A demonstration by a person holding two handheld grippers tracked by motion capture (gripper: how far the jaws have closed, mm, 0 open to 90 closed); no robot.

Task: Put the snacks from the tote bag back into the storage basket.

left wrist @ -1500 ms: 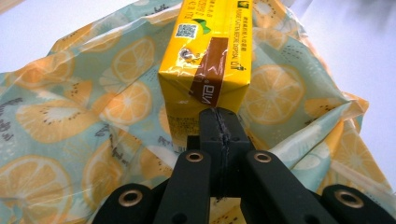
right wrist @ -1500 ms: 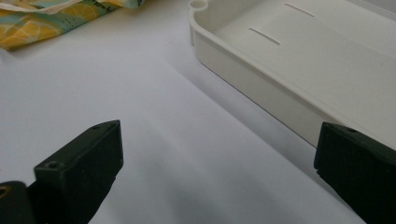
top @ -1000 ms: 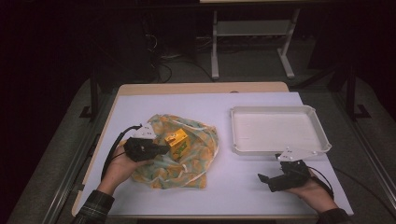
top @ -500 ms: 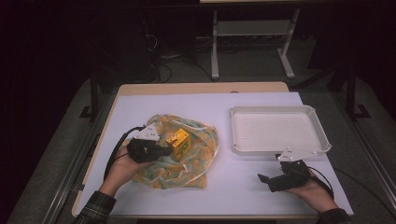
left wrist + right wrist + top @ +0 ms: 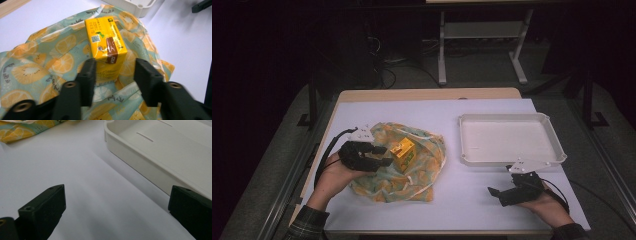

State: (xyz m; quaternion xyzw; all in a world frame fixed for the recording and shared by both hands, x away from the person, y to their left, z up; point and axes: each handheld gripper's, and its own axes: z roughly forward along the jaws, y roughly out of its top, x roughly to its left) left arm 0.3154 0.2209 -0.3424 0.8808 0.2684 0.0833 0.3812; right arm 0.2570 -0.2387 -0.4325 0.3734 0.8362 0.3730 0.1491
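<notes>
My left gripper (image 5: 379, 155) sits over the left part of the crumpled, thin cloth printed with orange citrus slices on pale green (image 5: 412, 172), which lies spread on the smooth white table top (image 5: 427, 112). Its jaws have just been opening and now stand apart. In the left gripper view the small yellow rectangular drink carton with a brown band (image 5: 106, 47) stands on the cloth just ahead of the two jaws, its lower part between their tips; I see a gap on the right side, and on the left I cannot tell if the pad touches. The carton is glossy card, sharp-cornered, tilted a little away from me.

My right gripper (image 5: 499, 192) rests low near the front right of the table, jaws wide apart with nothing between them but bare surface. Just beyond it is the shallow white rectangular plastic tray with rounded corners (image 5: 467, 145), its near rim close to the right jaw in the right gripper view. The tray's wall is matt and smooth.

Between cloth and tray runs a bare strip of table, free for moving. The cloth's front edge lies close to the table's near edge. The wooden border (image 5: 422, 94) shows along the far side, and the white sheet's left edge runs beside the cloth.
</notes>
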